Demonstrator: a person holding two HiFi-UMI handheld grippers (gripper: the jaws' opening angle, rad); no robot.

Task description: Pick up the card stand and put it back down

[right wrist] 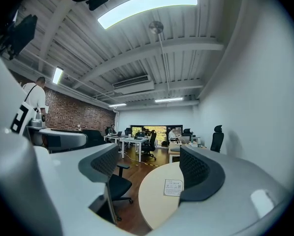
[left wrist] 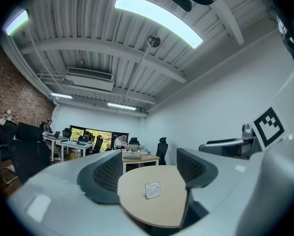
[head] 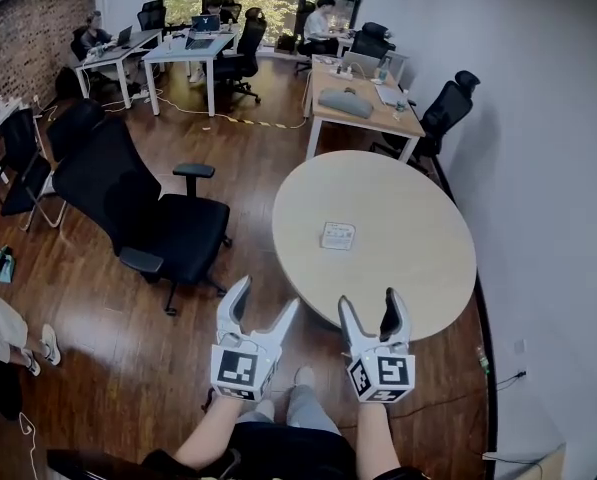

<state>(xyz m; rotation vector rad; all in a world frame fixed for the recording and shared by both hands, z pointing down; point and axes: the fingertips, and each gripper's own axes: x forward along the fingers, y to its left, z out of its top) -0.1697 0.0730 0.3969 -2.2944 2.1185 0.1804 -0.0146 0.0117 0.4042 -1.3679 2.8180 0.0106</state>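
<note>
Pale wood tops the round table, and the card stand stands near its middle, well apart from both grippers. You hold the left gripper and the right gripper by the table's near edge, each with jaws apart and nothing between them. A black office chair stands left of the table.

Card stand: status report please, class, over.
Left gripper open, empty. Right gripper open, empty. Card stand standing on round table, untouched. Nothing in the way.
</note>
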